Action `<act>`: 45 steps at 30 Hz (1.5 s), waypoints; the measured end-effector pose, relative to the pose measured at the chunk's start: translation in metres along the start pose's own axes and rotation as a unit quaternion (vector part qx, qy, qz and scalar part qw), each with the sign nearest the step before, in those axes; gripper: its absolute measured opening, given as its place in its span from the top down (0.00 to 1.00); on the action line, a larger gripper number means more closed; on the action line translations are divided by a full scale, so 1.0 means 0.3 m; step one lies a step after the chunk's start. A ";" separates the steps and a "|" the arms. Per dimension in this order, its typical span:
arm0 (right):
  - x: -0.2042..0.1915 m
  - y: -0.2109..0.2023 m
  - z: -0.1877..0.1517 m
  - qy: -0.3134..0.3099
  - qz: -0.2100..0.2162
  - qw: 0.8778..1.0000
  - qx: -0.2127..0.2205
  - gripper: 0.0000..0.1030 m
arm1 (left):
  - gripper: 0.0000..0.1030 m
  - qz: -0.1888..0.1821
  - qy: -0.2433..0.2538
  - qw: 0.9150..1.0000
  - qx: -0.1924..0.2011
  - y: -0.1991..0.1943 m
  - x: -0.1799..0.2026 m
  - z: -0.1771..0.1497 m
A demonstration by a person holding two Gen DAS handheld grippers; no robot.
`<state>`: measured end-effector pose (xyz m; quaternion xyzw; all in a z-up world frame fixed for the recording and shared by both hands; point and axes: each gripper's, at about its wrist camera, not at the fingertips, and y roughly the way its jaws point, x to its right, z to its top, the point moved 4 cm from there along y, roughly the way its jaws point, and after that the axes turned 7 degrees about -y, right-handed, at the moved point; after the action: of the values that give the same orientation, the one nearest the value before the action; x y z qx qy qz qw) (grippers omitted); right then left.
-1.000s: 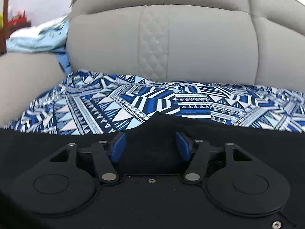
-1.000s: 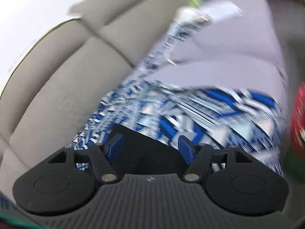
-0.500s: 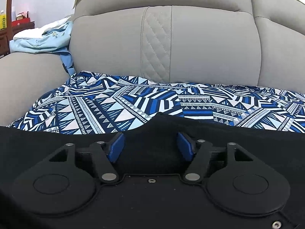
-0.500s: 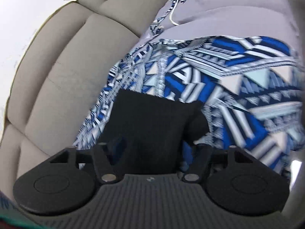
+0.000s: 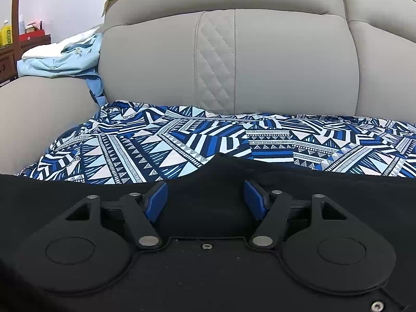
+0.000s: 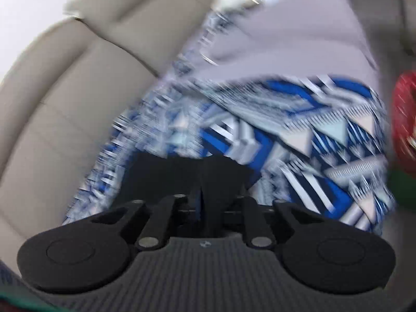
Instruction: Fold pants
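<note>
The black pants [image 5: 202, 197] lie on a blue and white patterned cloth [image 5: 182, 140] on the sofa seat. In the left wrist view my left gripper [image 5: 205, 200] is open, its blue pads [image 5: 156, 200] standing on either side of a raised bump of the black fabric. In the right wrist view, which is blurred, my right gripper [image 6: 201, 197] is shut on a fold of the black pants [image 6: 182, 171], which rises between the jaws over the patterned cloth [image 6: 299, 135].
The grey sofa backrest [image 5: 221, 59] stands close behind the cloth, and an armrest [image 5: 39, 114] is on the left. Light blue clothes [image 5: 59, 59] lie on the armrest. A red and green object [image 6: 405, 119] sits at the right edge of the right wrist view.
My right gripper has shut on the black pants fabric and is moving, so its view has blurred. My left gripper stays open and has hardly moved.
</note>
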<state>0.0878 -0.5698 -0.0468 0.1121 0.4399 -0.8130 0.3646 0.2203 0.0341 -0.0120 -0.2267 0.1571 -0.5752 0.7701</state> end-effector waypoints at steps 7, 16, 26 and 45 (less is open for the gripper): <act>-0.037 0.019 0.010 -0.030 0.013 0.999 0.017 0.43 | 0.36 0.007 -0.001 1.000 -0.010 -0.007 0.002 0.009; -0.081 0.028 0.002 -0.078 0.009 0.997 0.015 0.62 | 0.19 -0.035 0.011 0.996 -0.085 -0.104 0.038 0.027; -0.093 0.044 -0.027 -0.149 0.008 0.987 0.055 0.45 | 0.17 -0.089 0.012 0.988 -0.123 -0.248 0.085 -0.046; -0.791 -0.299 -0.550 -0.462 0.246 0.850 0.063 0.94 | 0.77 -0.048 -0.114 0.984 -0.127 -0.298 -0.311 -0.087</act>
<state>0.1713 -0.2898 0.0325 -0.1493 0.1265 -0.6803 0.7064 0.1072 0.0979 0.0114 -0.3943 0.1289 -0.5570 0.7195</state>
